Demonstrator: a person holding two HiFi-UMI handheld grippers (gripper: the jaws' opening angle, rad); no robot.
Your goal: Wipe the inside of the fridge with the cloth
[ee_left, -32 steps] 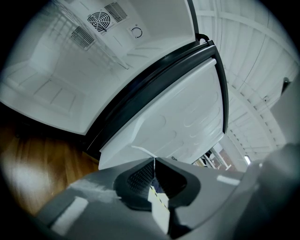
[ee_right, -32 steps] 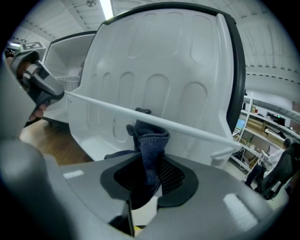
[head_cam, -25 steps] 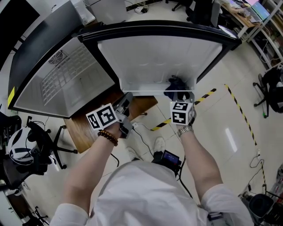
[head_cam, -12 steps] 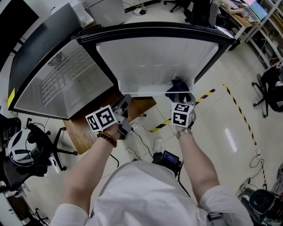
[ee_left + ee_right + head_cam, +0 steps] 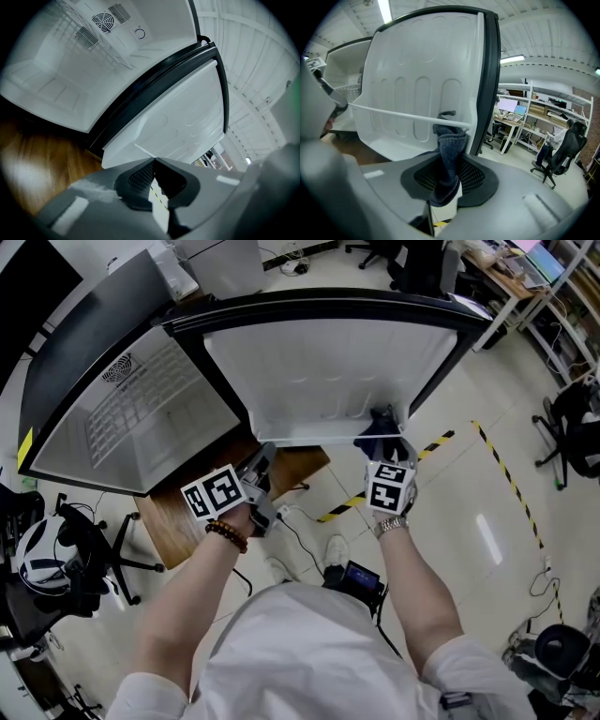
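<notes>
The fridge lies open below me, its white compartment [image 5: 141, 418] with wire shelves at the left and its door liner [image 5: 328, 362] in the middle. A dark blue cloth [image 5: 380, 423] rests against the door's lower right corner, at the thin white rail [image 5: 403, 115]. My right gripper [image 5: 385, 442] is shut on the cloth [image 5: 449, 154], which sticks up between its jaws and touches the rail. My left gripper [image 5: 268, 452] hovers by the door's lower left corner, and its jaws [image 5: 154, 163] are shut with nothing between them.
A wooden platform [image 5: 183, 521] shows under the fridge. Yellow-black tape [image 5: 436, 442] and cables [image 5: 305, 535] cross the floor. An office chair with a white helmet [image 5: 42, 554] stands at the left, and desks and chairs [image 5: 553, 154] stand at the right.
My right gripper has slid a little to the right along the door's lower edge with the cloth in it. The left gripper has stayed in place.
</notes>
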